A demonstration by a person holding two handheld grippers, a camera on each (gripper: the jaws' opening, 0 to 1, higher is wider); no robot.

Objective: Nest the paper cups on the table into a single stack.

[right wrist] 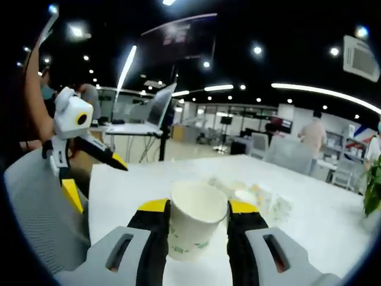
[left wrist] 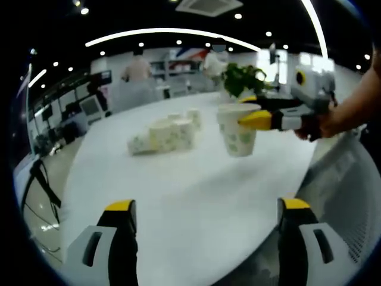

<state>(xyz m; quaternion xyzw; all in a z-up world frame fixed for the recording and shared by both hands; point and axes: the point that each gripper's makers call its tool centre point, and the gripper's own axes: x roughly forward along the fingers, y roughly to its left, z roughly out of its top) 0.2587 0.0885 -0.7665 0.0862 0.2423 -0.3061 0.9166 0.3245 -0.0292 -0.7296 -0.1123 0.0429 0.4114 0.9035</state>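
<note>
- On the white round table [left wrist: 178, 202], seen in the left gripper view, a nested row of white paper cups with green print [left wrist: 164, 136] lies on its side near the middle, well apart from the table's near edge.
- Two more small paper cups [left wrist: 193, 116] seem to stand just behind that row, though the blur makes the count uncertain.
- Right of the row, the right gripper [left wrist: 253, 110] comes in from the right, a person's hand [left wrist: 321, 122] behind it, and pinches a single white paper cup with green print [left wrist: 238, 132], upright and lifted off the table.
- Its yellow-tipped jaws sit at the cup's rim, one on the near side and one on the far side.
- The right gripper view shows the same hold from behind: the cup sits between the two black-and-yellow jaws, touching both, mouth up and open.
- Beyond that cup, the lying row shows as a pale blurred heap on the table.
- The left gripper [left wrist: 207, 205] has its jaws spread wide over bare table, holding nothing; in the right gripper view it appears at the left, likewise spread.
- A green leafy plant [left wrist: 241, 77] stands at the table's far edge.
</note>
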